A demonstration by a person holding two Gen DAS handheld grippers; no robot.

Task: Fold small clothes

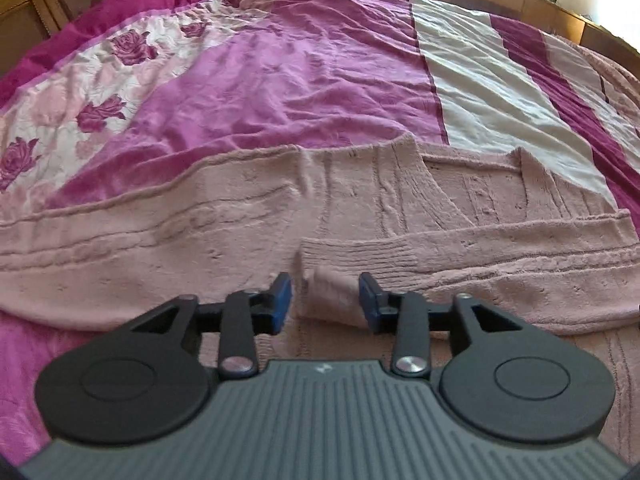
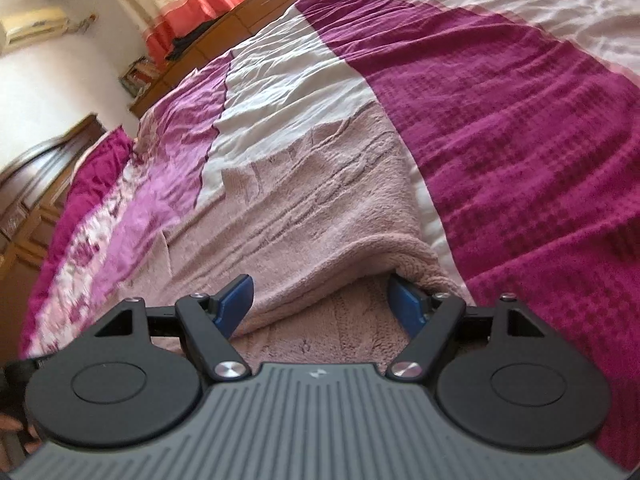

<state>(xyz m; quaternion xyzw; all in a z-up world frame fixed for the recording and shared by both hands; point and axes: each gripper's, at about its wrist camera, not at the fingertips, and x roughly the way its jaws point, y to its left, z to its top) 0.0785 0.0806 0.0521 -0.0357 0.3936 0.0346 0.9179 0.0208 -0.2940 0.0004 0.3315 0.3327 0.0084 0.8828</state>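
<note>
Watching the left claw [image 1: 326, 300], I see its pads apart with the ribbed sleeve cuff [image 1: 332, 296] loose between them, the pink cardigan [image 1: 224, 216] lying flat on the bed [image 1: 320, 72]. My right claw [image 2: 322, 300] gapes wide, a cardigan edge draped over one pad. I reckon lifting away could snag knit and undo the fold.
</note>
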